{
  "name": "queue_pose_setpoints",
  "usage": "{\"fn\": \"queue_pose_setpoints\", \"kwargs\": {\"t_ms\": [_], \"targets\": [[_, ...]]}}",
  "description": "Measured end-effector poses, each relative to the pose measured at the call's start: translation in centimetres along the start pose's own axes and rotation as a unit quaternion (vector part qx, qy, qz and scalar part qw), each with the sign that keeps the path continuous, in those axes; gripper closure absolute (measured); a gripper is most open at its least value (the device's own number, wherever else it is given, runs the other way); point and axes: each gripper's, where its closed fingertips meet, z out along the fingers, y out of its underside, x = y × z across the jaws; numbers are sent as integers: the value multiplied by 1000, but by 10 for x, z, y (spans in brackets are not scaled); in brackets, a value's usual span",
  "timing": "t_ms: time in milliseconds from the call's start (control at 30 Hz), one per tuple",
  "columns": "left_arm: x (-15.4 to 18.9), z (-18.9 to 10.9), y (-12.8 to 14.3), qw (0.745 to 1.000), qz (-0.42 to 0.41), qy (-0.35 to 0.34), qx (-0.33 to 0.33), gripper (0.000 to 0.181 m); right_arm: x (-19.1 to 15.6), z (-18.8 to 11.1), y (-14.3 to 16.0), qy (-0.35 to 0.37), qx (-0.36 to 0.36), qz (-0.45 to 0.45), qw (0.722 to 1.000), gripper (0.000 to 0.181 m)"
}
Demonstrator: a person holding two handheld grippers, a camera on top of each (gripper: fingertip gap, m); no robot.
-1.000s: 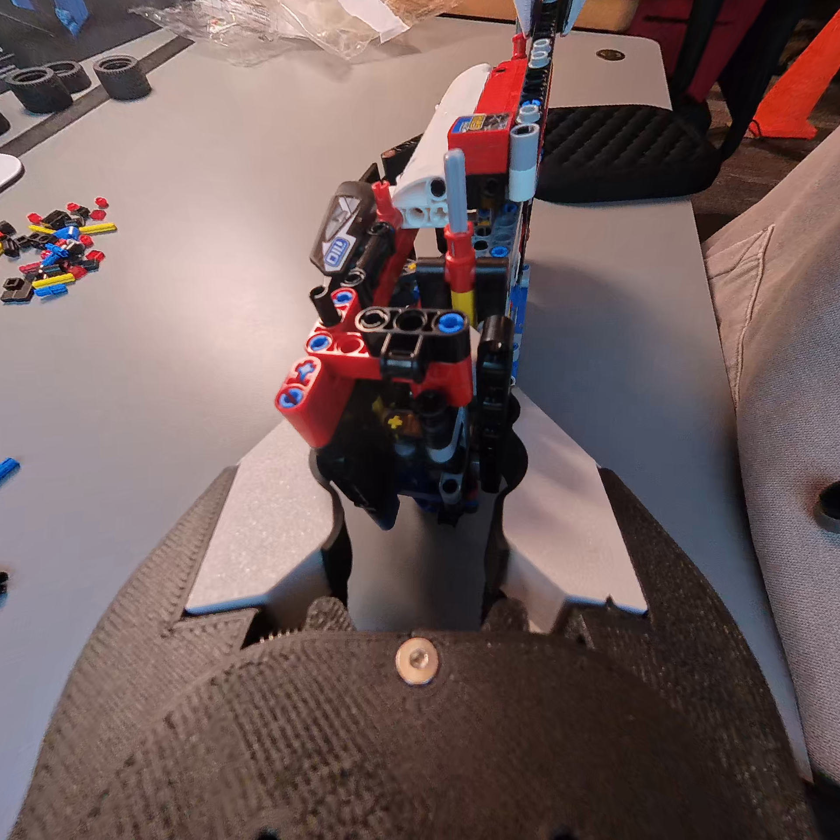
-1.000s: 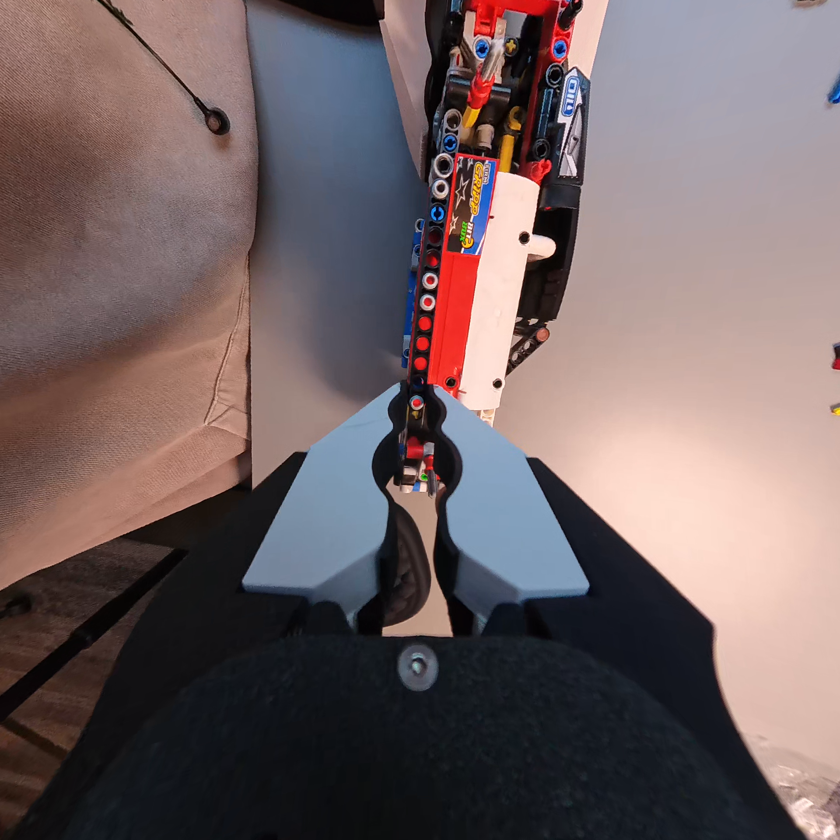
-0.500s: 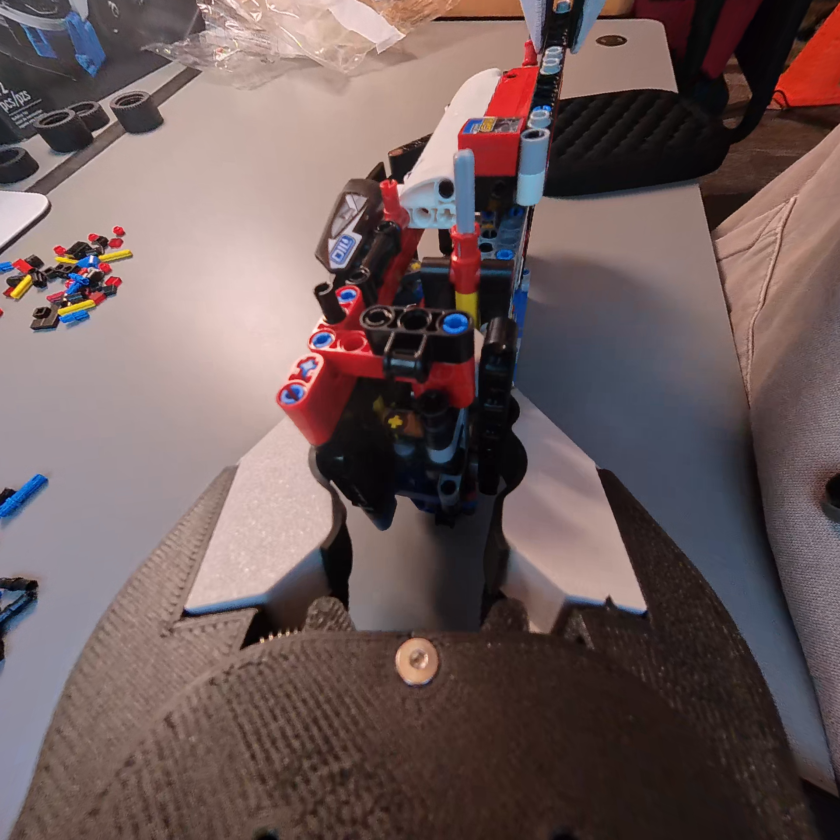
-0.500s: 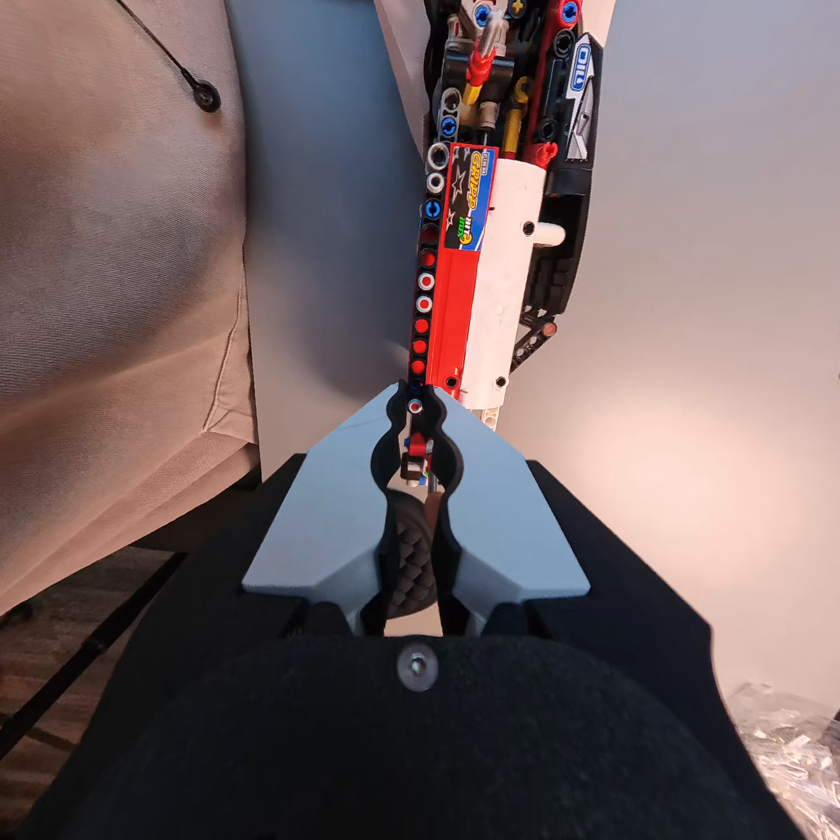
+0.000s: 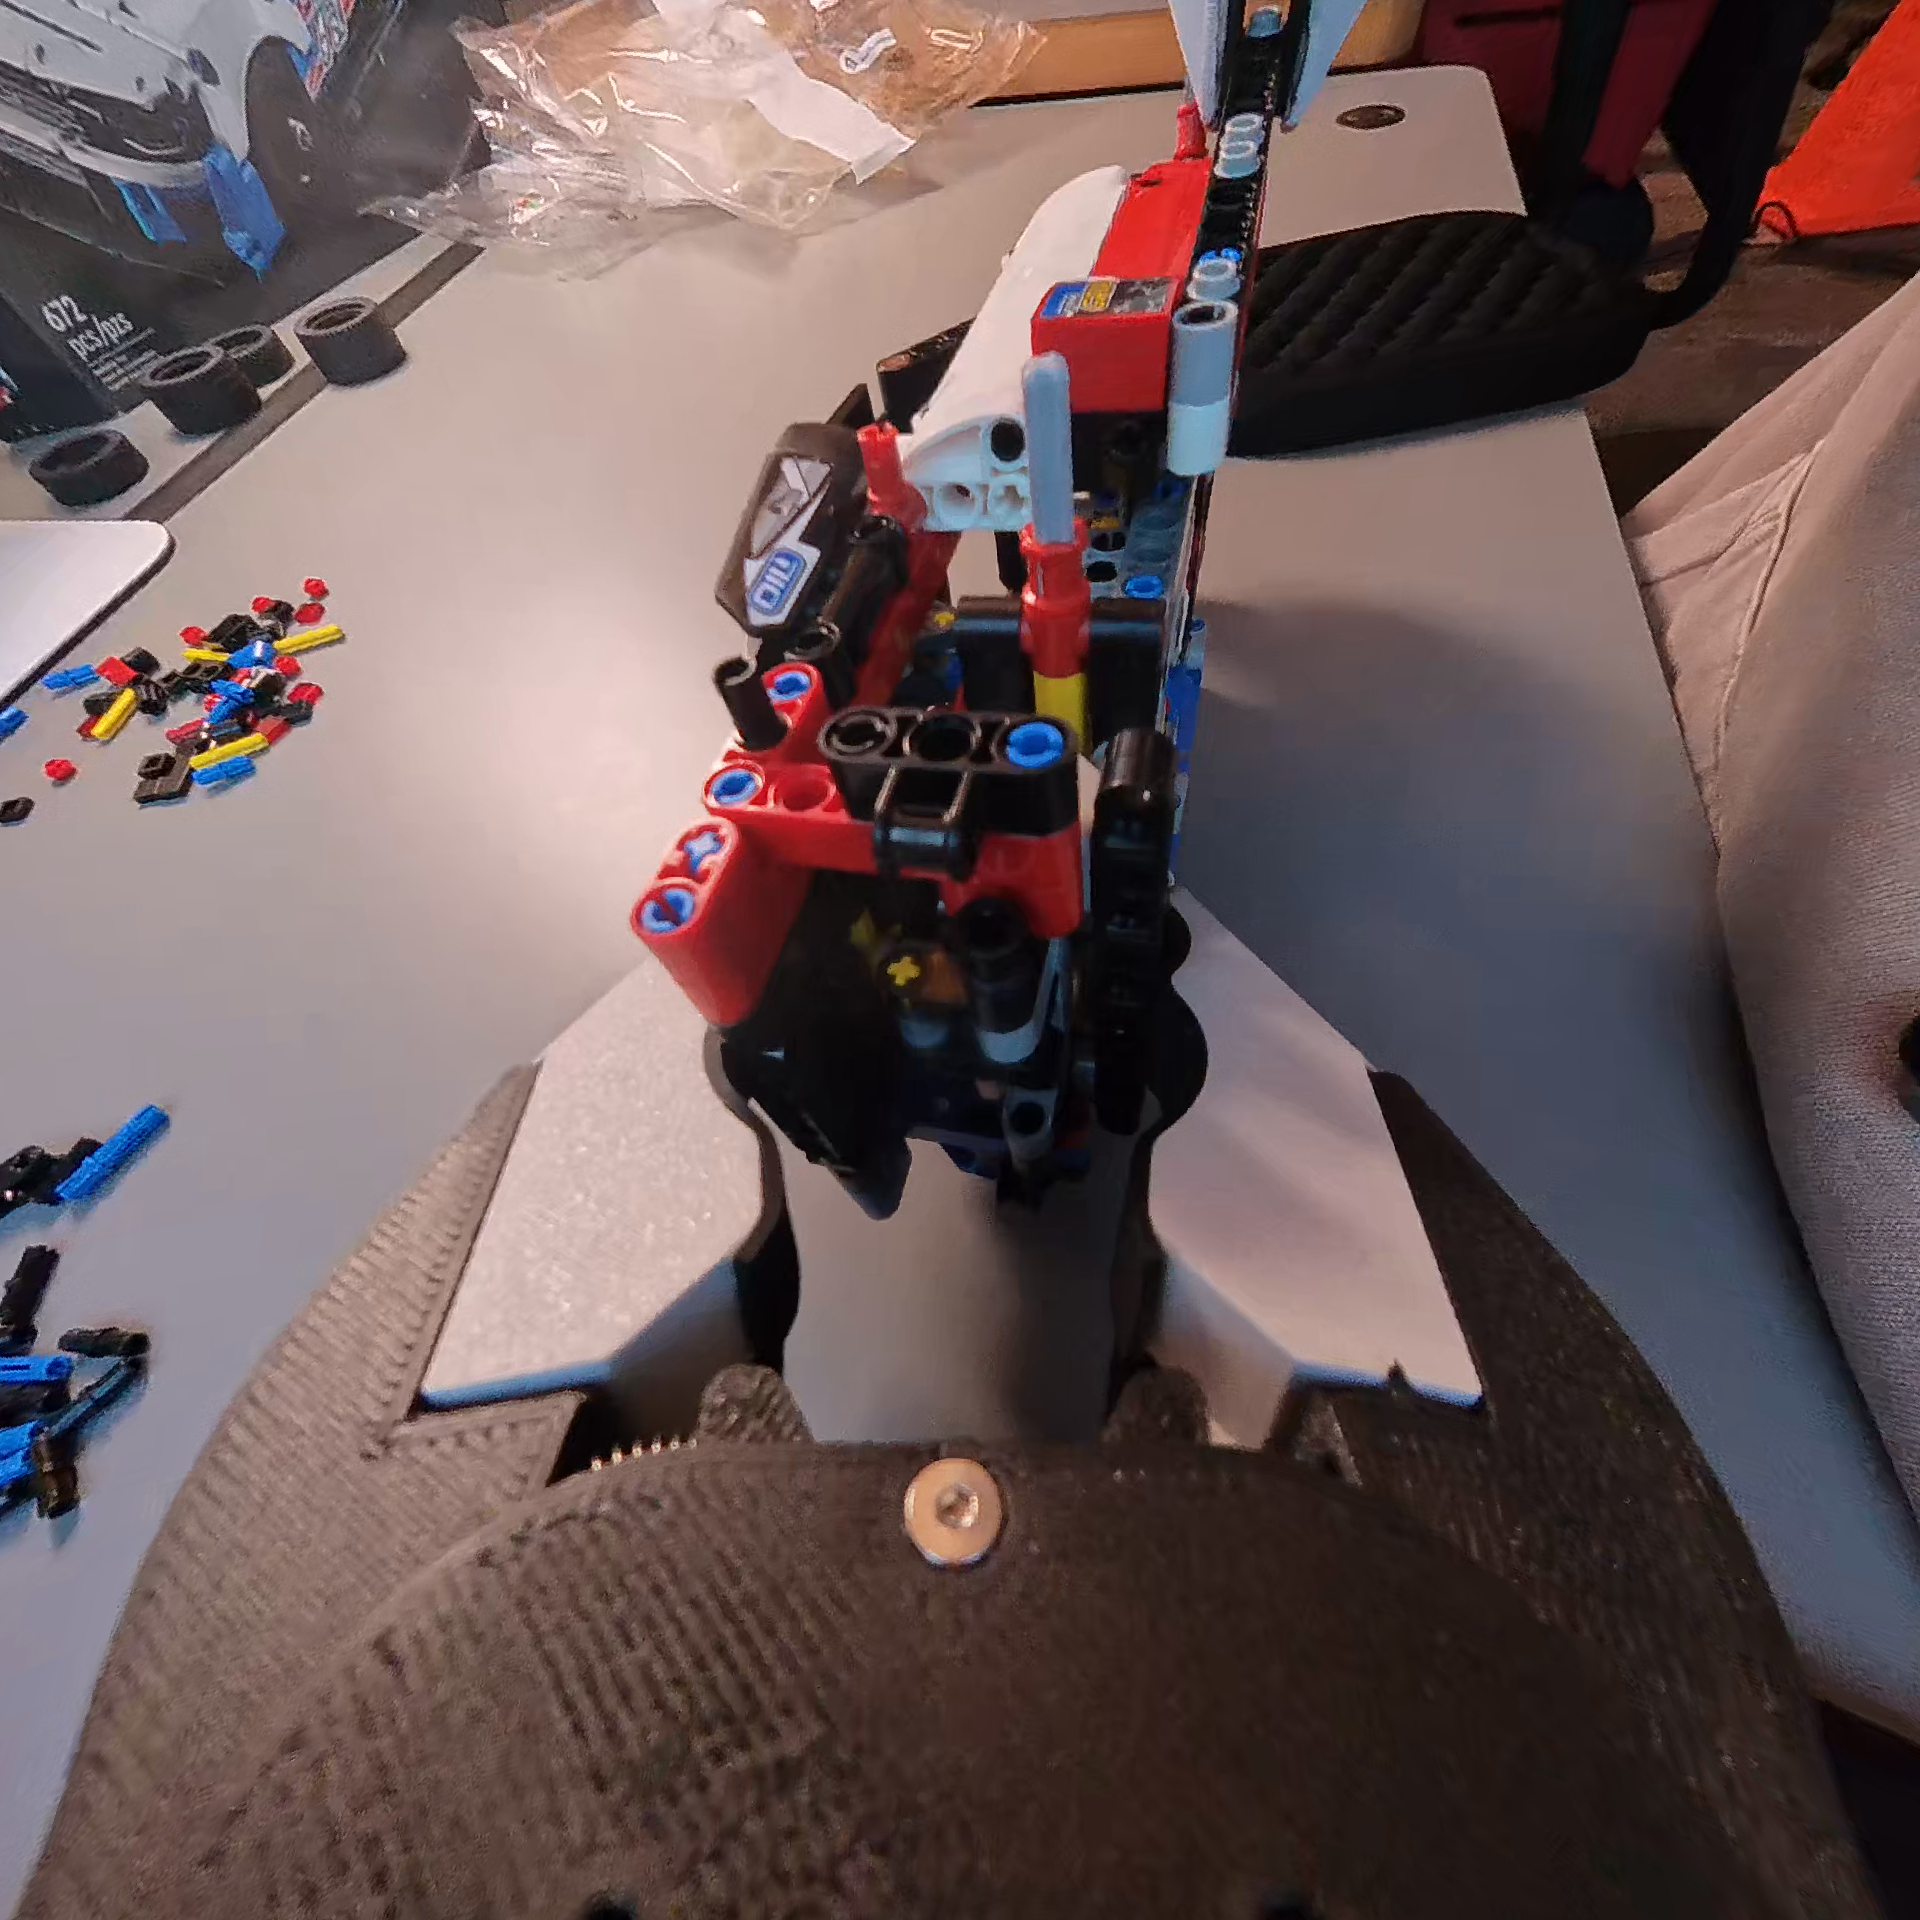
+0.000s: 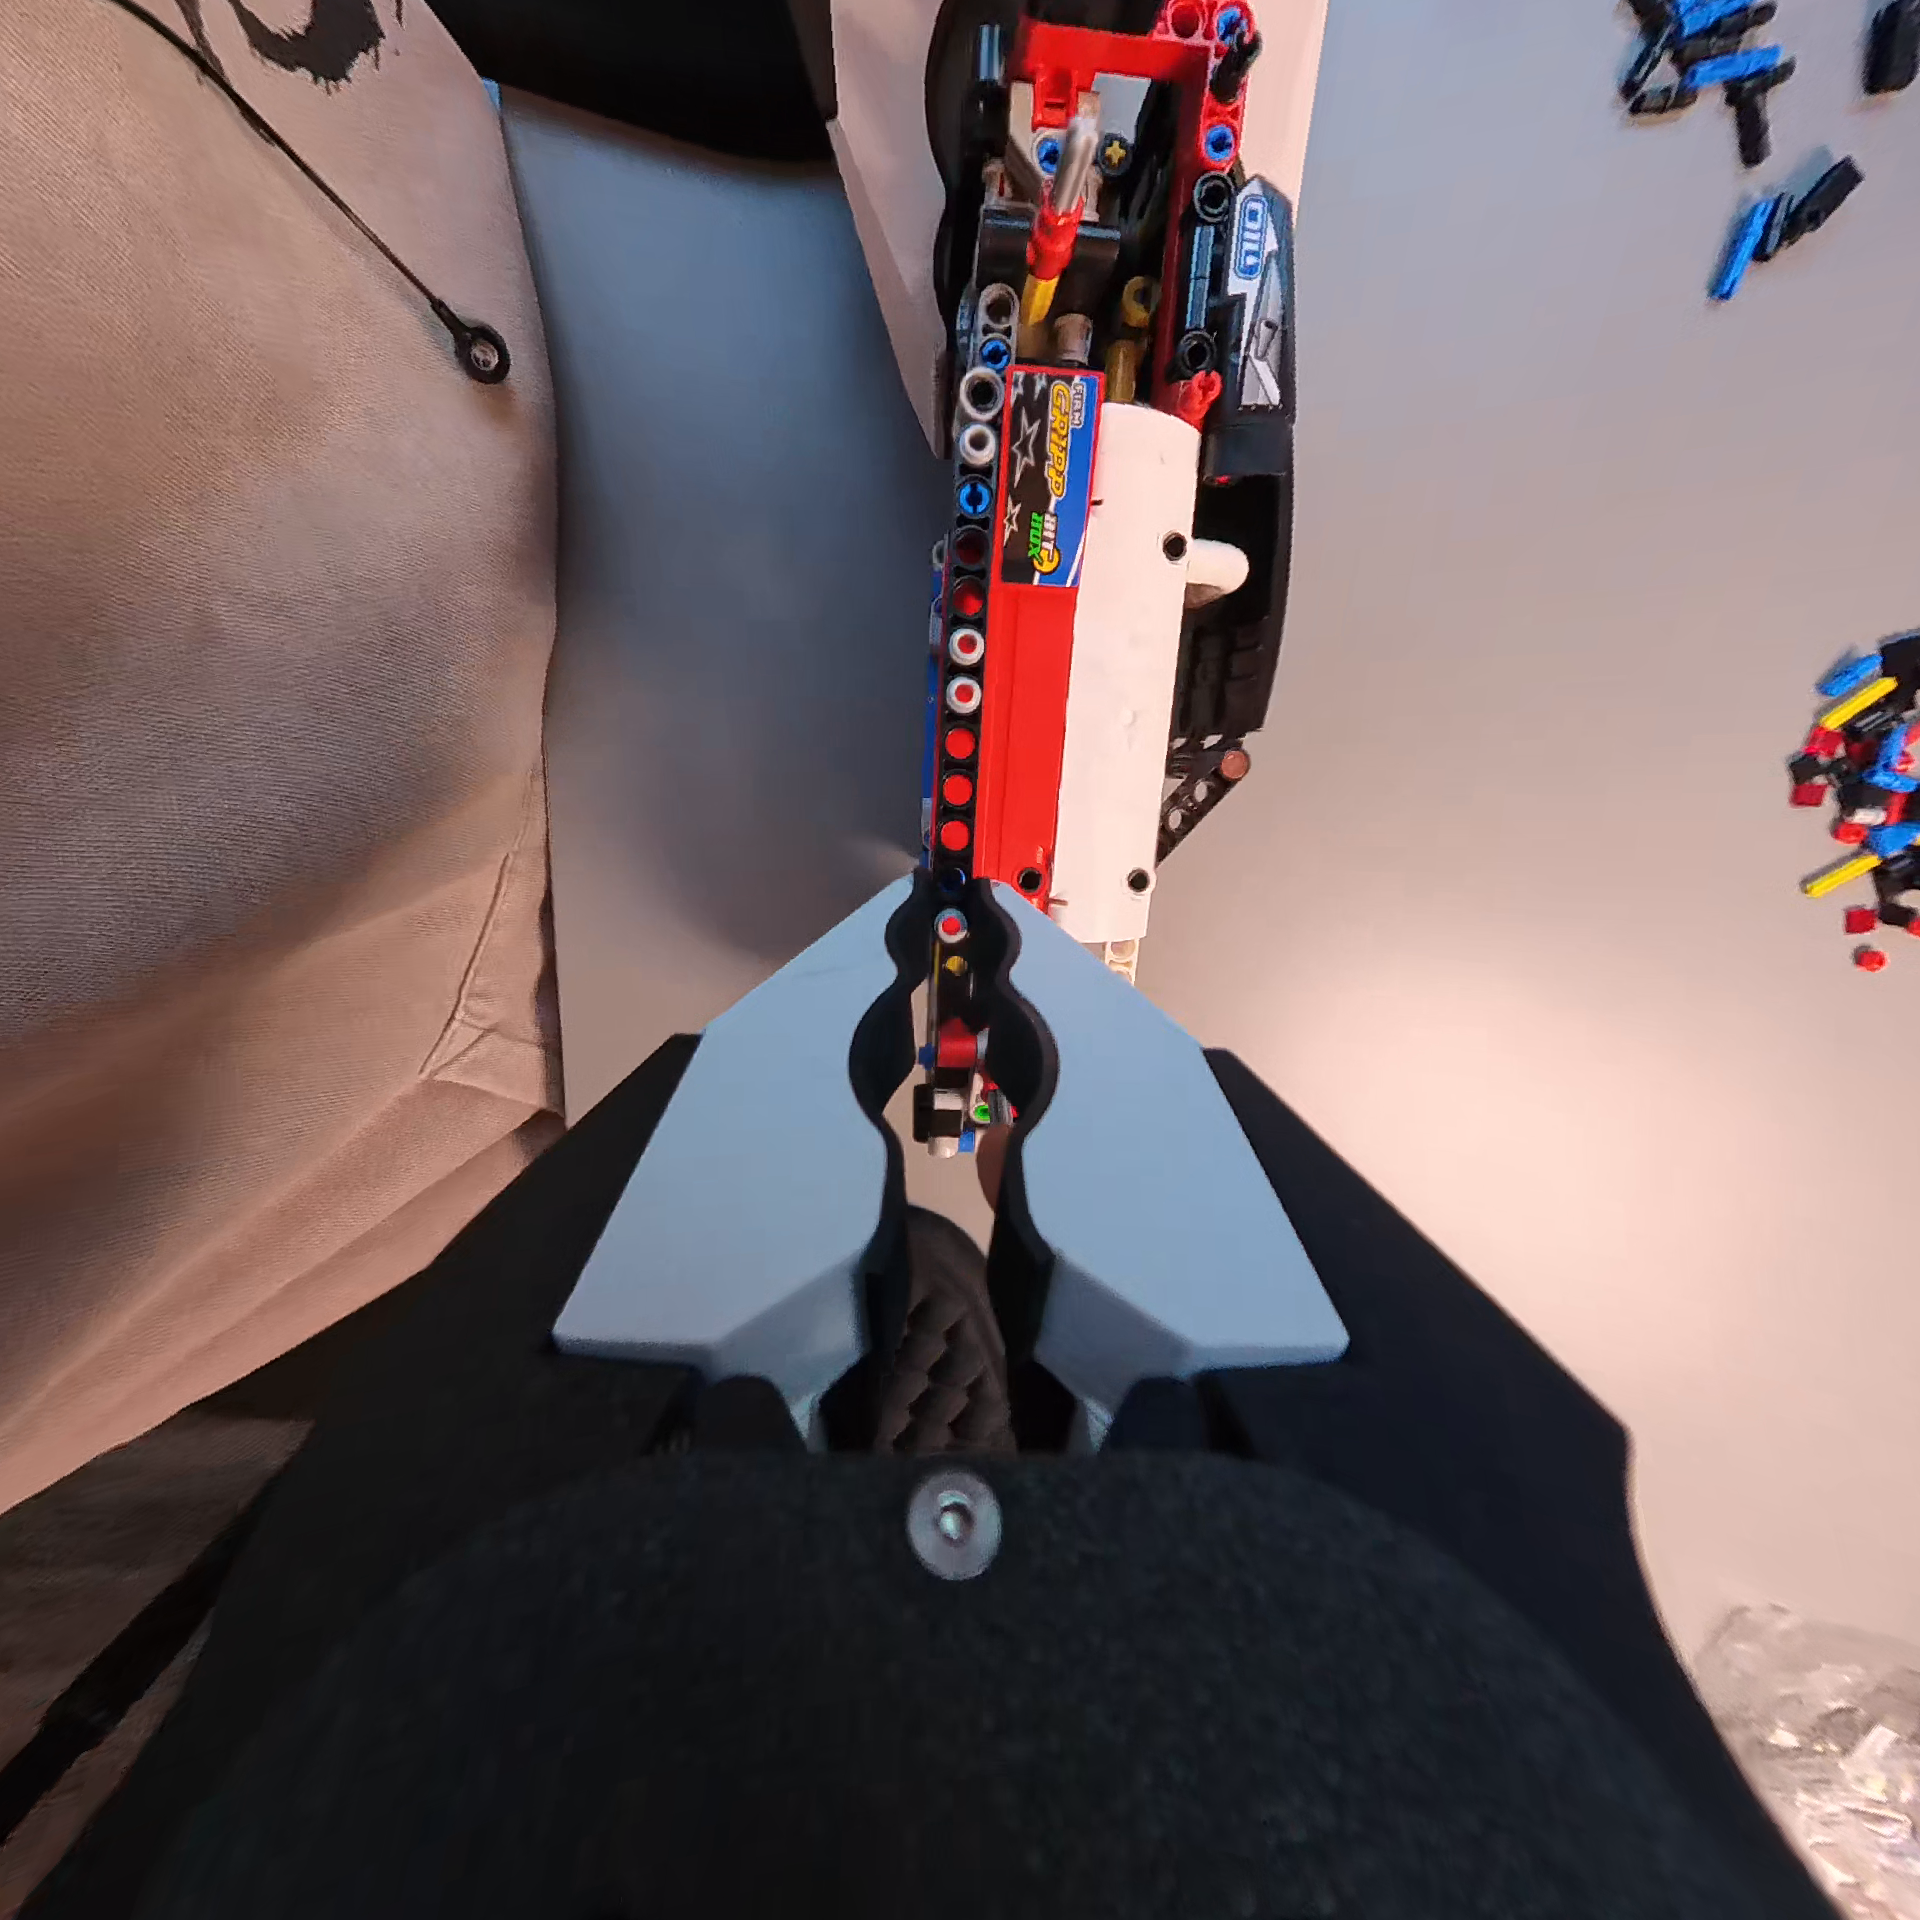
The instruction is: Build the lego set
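A long red, white and black lego car chassis (image 5: 966, 810) is held on its side above the grey table (image 5: 416, 914), gripped at both ends. My left gripper (image 5: 951, 1049) is shut on its near end of black and red beams. My right gripper (image 6: 951, 935) is shut on the other end, on a thin black beam with red pins; in the right wrist view the chassis (image 6: 1081, 623) stretches away from it. The right gripper's fingers (image 5: 1205, 42) show at the top of the left wrist view. A grey axle on a red connector (image 5: 1049, 520) sticks up from the chassis.
Loose small pieces lie on the table at left (image 5: 218, 686) and lower left (image 5: 62, 1330), also at right in the right wrist view (image 6: 1860, 800). Black tyres (image 5: 270, 364), the set's box (image 5: 125, 156) and clear bags (image 5: 727, 114) lie at the back left. A beige cushion (image 6: 239, 675) borders the table. The grippers' ends are close to 12 centimetres from one another.
Both grippers have moved together with the chassis, keeping their hold. More of the table's left side with the box, tyres and loose pieces has come into view.
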Motion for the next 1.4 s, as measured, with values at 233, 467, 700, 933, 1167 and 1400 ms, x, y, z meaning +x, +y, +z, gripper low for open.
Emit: {"fn": "queue_pose_setpoints", "kwargs": {"t_ms": [233,467,700,933,1167,1400], "targets": [[2,-3,-24,997,-21,9,73,103,-3,1,-6,31,54,-64,996,177],[5,-1,-24,998,12,-5,65,107,-10,1,-2,45,66,-72,994,177],[6,0,-23,998,17,-9,55,108,-13,-2,-3,72,63,-70,993,177],[3,1,-23,999,-18,-7,49,109,-5,-3,-1,106,60,-34,992,178],[2,4,-22,998,-46,-3,39,110,-4,-3,0,75,75,23,994,177],[2,6,-22,998,-53,3,34,110,-8,-3,3,33,68,37,996,177]]}}
